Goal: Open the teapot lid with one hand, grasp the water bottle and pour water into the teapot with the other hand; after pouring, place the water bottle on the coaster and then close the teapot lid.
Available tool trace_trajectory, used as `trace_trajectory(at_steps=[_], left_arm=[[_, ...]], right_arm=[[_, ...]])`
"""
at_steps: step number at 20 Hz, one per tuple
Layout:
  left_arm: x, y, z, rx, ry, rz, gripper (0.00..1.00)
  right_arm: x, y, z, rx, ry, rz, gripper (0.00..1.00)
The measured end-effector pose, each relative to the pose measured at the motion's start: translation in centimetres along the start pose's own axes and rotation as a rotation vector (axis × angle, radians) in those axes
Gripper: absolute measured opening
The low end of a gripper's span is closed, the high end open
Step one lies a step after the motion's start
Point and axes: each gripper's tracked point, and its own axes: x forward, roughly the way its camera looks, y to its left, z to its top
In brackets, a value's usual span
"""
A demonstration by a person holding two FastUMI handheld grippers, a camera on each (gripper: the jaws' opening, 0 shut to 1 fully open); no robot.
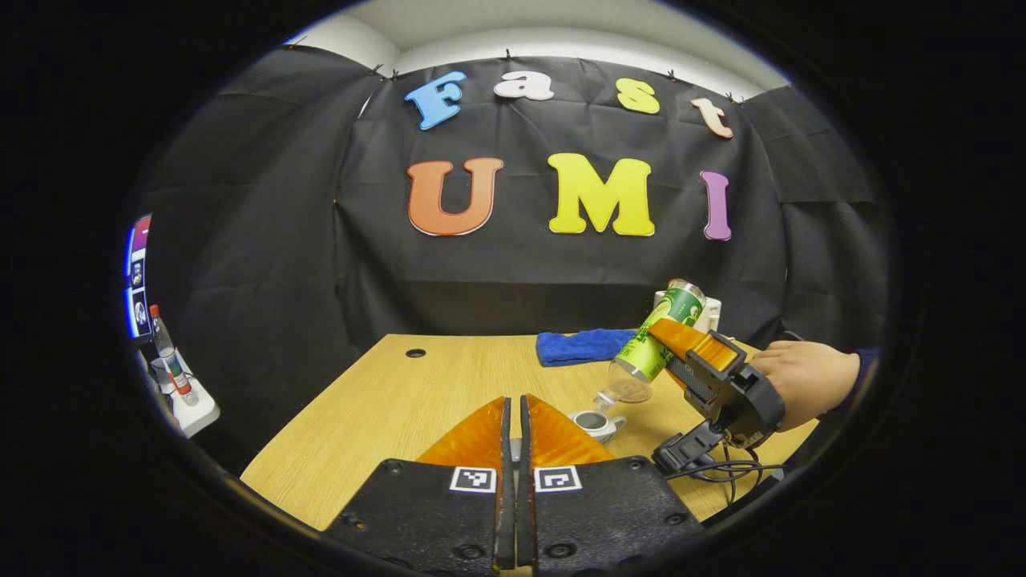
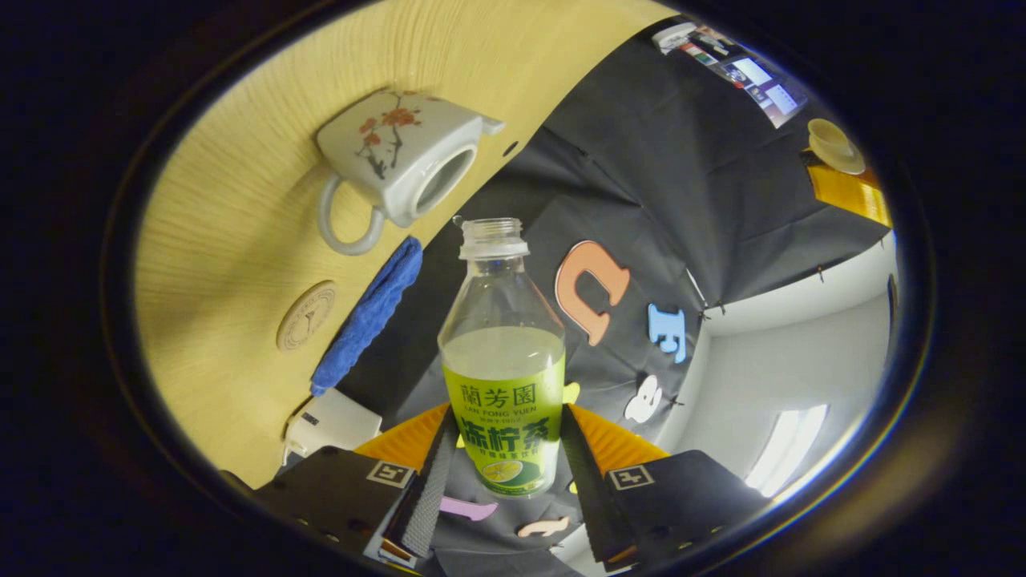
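My right gripper (image 1: 681,344) is shut on the green-labelled water bottle (image 1: 659,340), held by a hand (image 1: 805,381). The bottle is tilted, with its uncapped mouth down just above the open white teapot (image 1: 597,423) on the wooden table (image 1: 385,417). In the right gripper view the bottle (image 2: 501,361) sits between the right gripper's (image 2: 505,410) fingers, water up to the label's top. The teapot (image 2: 401,160) shows its open top, and the round coaster (image 2: 306,315) lies beside it. My left gripper (image 1: 515,398) is shut; the right gripper view shows it (image 2: 846,180) holding the teapot lid (image 2: 834,144) aloft.
A folded blue cloth (image 1: 581,346) lies at the table's back edge, near a white box (image 1: 709,308) behind the bottle. A cable (image 1: 721,465) trails under the right gripper. A grommet hole (image 1: 415,353) marks the far left of the table. A side shelf (image 1: 188,405) stands at left.
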Motion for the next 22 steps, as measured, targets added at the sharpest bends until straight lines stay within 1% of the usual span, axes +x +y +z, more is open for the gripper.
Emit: trace_trajectory(at_steps=[1,2,3,5,6,9,10,11,12,13,14,15,17,18,19,20,21,22], left_arm=[[-0.1,0.0,0.0,-0.001,0.0,0.0,0.04],[0.0,0.1,0.0,-0.002,0.0,0.002,0.03],[0.0,0.2,-0.1,-0.004,0.002,0.003,0.03],[0.0,0.4,-0.1,-0.008,0.005,0.009,0.03],[0.0,0.6,0.0,-0.009,0.003,0.012,0.03],[-0.1,0.7,0.1,-0.018,-0.006,0.012,0.03],[-0.1,0.9,0.1,-0.022,-0.007,0.014,0.03],[-0.1,1.1,0.1,-0.028,-0.008,0.016,0.04],[-0.1,1.2,0.1,-0.036,-0.007,0.017,0.03],[-0.1,1.2,0.1,-0.041,-0.008,0.017,0.04],[0.0,1.2,0.1,-0.043,-0.007,0.017,0.04],[0.0,1.2,0.0,-0.046,-0.008,0.017,0.04],[0.2,0.9,0.1,-0.054,-0.007,0.017,0.03],[0.2,0.9,0.1,-0.057,-0.009,0.015,0.04],[0.1,0.8,0.2,-0.059,-0.013,0.015,0.04],[0.2,0.8,0.5,-0.061,-0.022,0.018,0.02],[0.3,0.7,0.6,-0.065,-0.028,0.017,0.04],[0.3,0.5,0.6,-0.07,-0.03,0.017,0.03]], right_arm=[[0.1,0.0,-0.1,0.026,0.0,0.003,0.73],[0.2,0.1,-0.2,0.065,0.004,0.006,0.75],[0.4,0.3,-0.5,0.117,0.01,0.011,0.72],[0.9,0.8,-1.0,0.235,0.027,0.035,0.73],[1.1,1.1,-1.3,0.285,0.035,0.05,0.75],[1.6,0.8,-1.7,0.419,0.049,0.06,0.76],[1.6,0.9,-2.0,0.476,0.058,0.07,0.73],[1.7,1.2,-2.3,0.546,0.062,0.084,0.75],[1.8,1.4,-2.5,0.622,0.074,0.1,0.75],[1.7,1.7,-2.8,0.701,0.083,0.115,0.73],[1.9,1.6,-2.9,0.785,0.085,0.13,0.74],[2.4,1.7,-3.0,0.873,0.087,0.15,0.76],[2.9,1.7,-3.2,1.046,0.115,0.207,0.76],[3.1,1.7,-3.4,1.126,0.126,0.222,0.76],[3.4,1.6,-3.8,1.207,0.134,0.229,0.73],[3.6,1.4,-4.1,1.291,0.14,0.236,0.72],[4.1,1.6,-4.1,1.379,0.144,0.253,0.76],[4.3,1.7,-4.0,1.467,0.151,0.278,0.75]])
